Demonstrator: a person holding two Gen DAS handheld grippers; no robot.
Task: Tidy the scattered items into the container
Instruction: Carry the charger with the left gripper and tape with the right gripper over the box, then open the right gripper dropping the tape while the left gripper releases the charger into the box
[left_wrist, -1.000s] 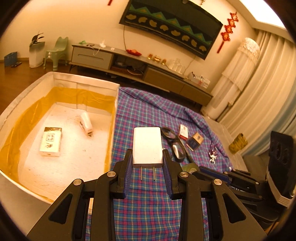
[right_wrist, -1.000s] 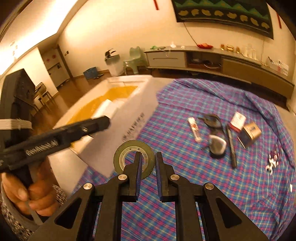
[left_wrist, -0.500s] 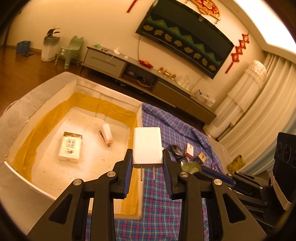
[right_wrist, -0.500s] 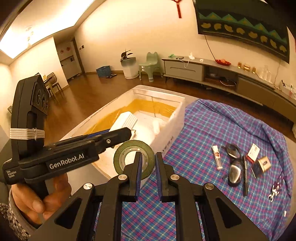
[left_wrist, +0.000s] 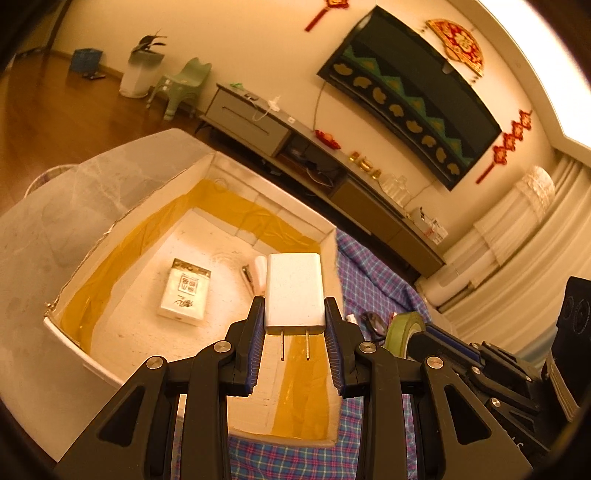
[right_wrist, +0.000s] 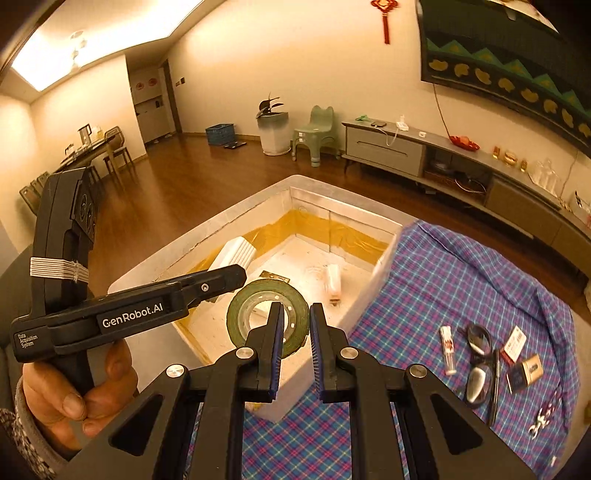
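Observation:
My left gripper (left_wrist: 294, 321) is shut on a white plug adapter (left_wrist: 294, 291), prongs toward me, held above the near right corner of the white foam box (left_wrist: 70, 332). The box holds a white packet (left_wrist: 185, 293) and a small white tube (left_wrist: 259, 271). My right gripper (right_wrist: 297, 325) is shut on a green tape roll (right_wrist: 267, 319) at its rim, held over the box's near edge (right_wrist: 384, 266). The tape roll also shows in the left wrist view (left_wrist: 404, 326). The left gripper's body shows in the right wrist view (right_wrist: 129, 314).
On the plaid cloth (right_wrist: 461, 280) to the right of the box lie a small tube (right_wrist: 448, 349), glasses (right_wrist: 476, 360), a pen (right_wrist: 495, 384), a red-white card (right_wrist: 515, 343), a small brown box (right_wrist: 528, 371) and keys (right_wrist: 545, 417). A TV bench (right_wrist: 461, 162) stands behind.
Both grippers have moved left from over the cloth to over the box, each still holding its item. The box now fills more of both views.

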